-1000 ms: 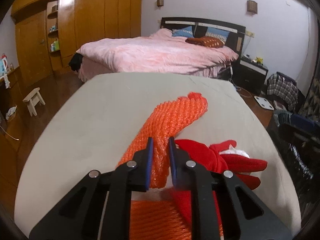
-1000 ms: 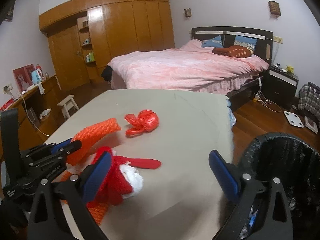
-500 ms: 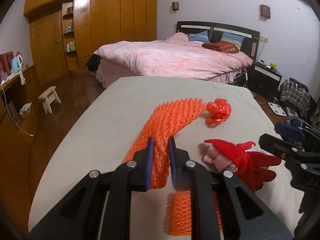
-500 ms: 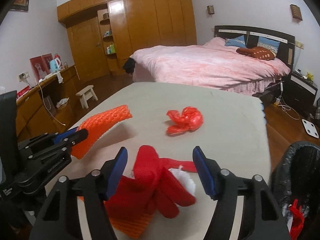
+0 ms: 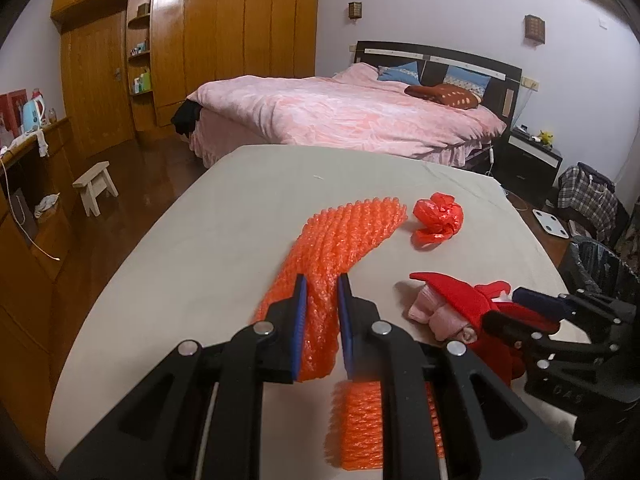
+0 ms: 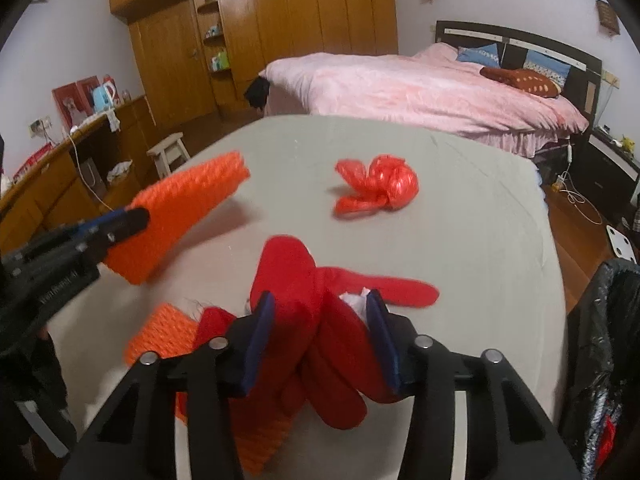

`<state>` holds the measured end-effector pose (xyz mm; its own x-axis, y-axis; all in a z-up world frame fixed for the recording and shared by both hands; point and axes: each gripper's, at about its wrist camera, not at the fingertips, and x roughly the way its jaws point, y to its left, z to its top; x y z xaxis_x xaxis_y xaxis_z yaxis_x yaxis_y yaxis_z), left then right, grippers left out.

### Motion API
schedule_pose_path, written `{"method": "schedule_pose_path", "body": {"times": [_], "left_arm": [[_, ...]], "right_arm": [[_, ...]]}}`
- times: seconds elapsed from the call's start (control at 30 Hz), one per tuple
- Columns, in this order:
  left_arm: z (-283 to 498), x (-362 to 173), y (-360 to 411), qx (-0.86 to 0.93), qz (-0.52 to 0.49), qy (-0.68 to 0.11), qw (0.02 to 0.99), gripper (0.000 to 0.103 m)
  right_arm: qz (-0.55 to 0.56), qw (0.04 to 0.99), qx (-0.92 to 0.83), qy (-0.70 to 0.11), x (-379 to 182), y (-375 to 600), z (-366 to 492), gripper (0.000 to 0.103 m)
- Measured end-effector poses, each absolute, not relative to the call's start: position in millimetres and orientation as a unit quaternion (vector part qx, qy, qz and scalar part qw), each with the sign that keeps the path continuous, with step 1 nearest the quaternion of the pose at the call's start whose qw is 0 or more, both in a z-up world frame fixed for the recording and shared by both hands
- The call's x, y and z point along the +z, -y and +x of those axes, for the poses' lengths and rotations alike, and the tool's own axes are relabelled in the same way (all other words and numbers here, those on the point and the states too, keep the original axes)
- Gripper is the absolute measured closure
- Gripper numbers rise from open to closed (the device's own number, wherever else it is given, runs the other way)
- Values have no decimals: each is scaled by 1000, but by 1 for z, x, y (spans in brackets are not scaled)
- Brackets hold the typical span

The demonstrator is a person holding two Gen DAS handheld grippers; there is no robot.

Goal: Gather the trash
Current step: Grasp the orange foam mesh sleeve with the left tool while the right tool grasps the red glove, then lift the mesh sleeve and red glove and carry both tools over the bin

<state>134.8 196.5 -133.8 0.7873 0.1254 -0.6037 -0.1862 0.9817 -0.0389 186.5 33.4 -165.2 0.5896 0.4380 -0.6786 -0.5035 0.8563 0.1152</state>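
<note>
Right gripper (image 6: 320,336) has closed in since a half-second ago, apparently clamping the red cloth (image 6: 304,280) (edges blurred); left gripper (image 5: 322,316) grips orange foam net (image 5: 340,240) beside it.

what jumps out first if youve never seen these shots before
The long orange foam-net sleeve stands out, pinched in the left gripper and lifted over the grey table. Beside it, the right gripper straddles a crumpled red cloth item near the table's front. A knotted red plastic bag lies alone mid-table, and a black-lined trash bin waits off the right edge.
</note>
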Motion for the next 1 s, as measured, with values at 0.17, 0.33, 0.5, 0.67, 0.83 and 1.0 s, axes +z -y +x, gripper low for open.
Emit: {"method": "schedule_pose_path", "body": {"times": [0.17,0.33,0.5,0.67,0.83,1.0], "left_arm": [[134,-133,-197,78,-47,-315,945,89],[132,-131,-199,75,-47,-311,946,89],[129,-122,-194,68,-48,-302,950,89],[127,-117,-189,63,-49,-299,951,89],[127,-120,-184,58,-44,-302,950,89],[128,-125,-184,60,-38,-309,948,89]], "right_arm": [[-46,880,296,-369,-158,-34,184,97],[-25,885,305,-352,-139,-25,180,100],[-20,893,311,-326,-114,-16,176,100],[-8,897,302,-322,-108,-6,176,100],[-13,890,300,-342,-118,-6,181,99],[-24,882,302,-362,-135,-15,184,81]]}}
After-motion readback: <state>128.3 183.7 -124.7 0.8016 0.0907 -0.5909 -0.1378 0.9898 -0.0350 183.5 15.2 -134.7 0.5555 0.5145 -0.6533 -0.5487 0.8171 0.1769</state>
